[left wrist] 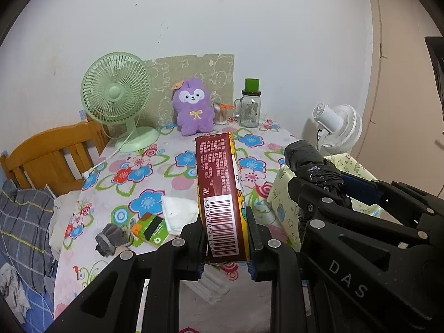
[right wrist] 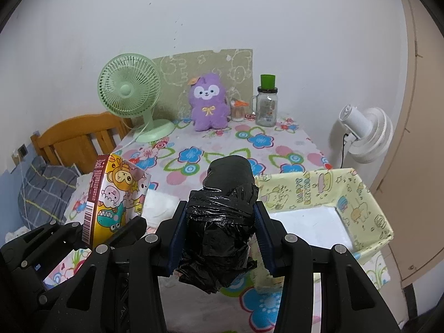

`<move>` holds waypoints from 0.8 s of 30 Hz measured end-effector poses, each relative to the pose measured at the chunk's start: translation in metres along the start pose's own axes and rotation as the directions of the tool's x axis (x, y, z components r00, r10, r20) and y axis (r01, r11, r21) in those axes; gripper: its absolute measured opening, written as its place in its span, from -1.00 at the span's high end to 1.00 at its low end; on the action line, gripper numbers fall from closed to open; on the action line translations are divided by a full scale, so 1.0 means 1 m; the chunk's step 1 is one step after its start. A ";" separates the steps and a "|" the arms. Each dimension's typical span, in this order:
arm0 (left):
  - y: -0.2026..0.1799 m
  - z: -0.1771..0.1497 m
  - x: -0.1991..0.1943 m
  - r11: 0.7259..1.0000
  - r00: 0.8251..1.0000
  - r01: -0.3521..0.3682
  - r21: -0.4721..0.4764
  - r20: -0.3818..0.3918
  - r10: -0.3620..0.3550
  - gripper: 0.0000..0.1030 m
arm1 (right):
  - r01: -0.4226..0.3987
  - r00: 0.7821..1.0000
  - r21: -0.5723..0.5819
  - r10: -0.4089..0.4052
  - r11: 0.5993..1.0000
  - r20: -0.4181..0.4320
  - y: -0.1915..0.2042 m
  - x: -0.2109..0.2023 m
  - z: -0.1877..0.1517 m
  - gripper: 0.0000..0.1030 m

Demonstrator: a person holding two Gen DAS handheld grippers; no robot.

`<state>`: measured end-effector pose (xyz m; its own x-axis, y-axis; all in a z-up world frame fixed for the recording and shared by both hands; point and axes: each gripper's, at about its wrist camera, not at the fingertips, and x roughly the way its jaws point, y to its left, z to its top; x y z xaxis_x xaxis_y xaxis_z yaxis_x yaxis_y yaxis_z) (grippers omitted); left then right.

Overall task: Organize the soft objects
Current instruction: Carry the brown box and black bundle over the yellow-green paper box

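Left gripper is clamping a tissue pack by its narrow sides, barcode edge facing the camera, cartoon-printed face turned toward the right; the pack is hanging clear above the floral tablecloth. Right gripper is squeezing a roll of black plastic bags, pads pressing into both sides, the roll sticking forward past the fingertips. Both grippers are sitting side by side, near each other.

The yellow fabric storage box is standing open at the table's right edge, just beside the roll; white lining is showing inside.

On the cloth below the pack: a folded white cloth, a green and orange packet and a grey crumpled item, type unclear.

At the back against the wall: green desk fan, purple plush toy, glass mug jar with green lid. A white fan is standing beyond the table's right side.
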<state>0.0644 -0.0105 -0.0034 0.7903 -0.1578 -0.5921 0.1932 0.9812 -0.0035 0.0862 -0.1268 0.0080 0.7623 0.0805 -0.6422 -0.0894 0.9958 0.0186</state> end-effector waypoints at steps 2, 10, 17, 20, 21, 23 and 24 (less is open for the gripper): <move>-0.004 0.003 -0.001 1.000 1.000 0.000 0.004 0.005 0.000 0.57 | 0.001 1.000 0.002 -0.001 1.000 0.006 -0.004 -0.001 0.002 0.04; -0.025 0.013 0.003 1.000 1.000 0.014 0.022 0.017 -0.014 0.57 | 0.013 1.000 0.014 -0.013 1.000 0.015 -0.026 -0.006 0.009 0.04; -0.045 0.021 0.007 0.999 0.999 0.023 0.040 0.022 -0.024 0.57 | 0.022 1.000 0.025 -0.022 0.999 0.023 -0.048 -0.008 0.014 0.04; -0.053 0.024 0.010 0.998 0.999 0.030 0.047 0.022 -0.031 0.57 | 0.027 0.999 0.034 -0.027 0.999 0.024 -0.058 -0.008 0.015 0.04; -0.057 0.026 0.011 0.998 0.999 0.035 0.051 0.021 -0.036 0.57 | 0.031 0.999 0.038 -0.032 0.999 0.024 -0.062 -0.008 0.016 0.04; -0.063 0.027 0.013 0.998 0.999 0.039 0.058 0.022 -0.041 0.57 | 0.035 0.999 0.045 -0.037 0.998 0.024 -0.070 -0.008 0.016 0.04; -0.066 0.028 0.014 0.997 0.999 0.042 0.062 0.022 -0.043 0.57 | 0.040 0.999 0.049 -0.041 0.998 0.025 -0.073 -0.008 0.017 0.04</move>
<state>0.0790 -0.0804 0.0117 0.7939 -0.2026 -0.5733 0.2616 0.9649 0.0213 0.0977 -0.1991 0.0251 0.7813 0.0408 -0.6229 -0.0279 0.9991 0.0304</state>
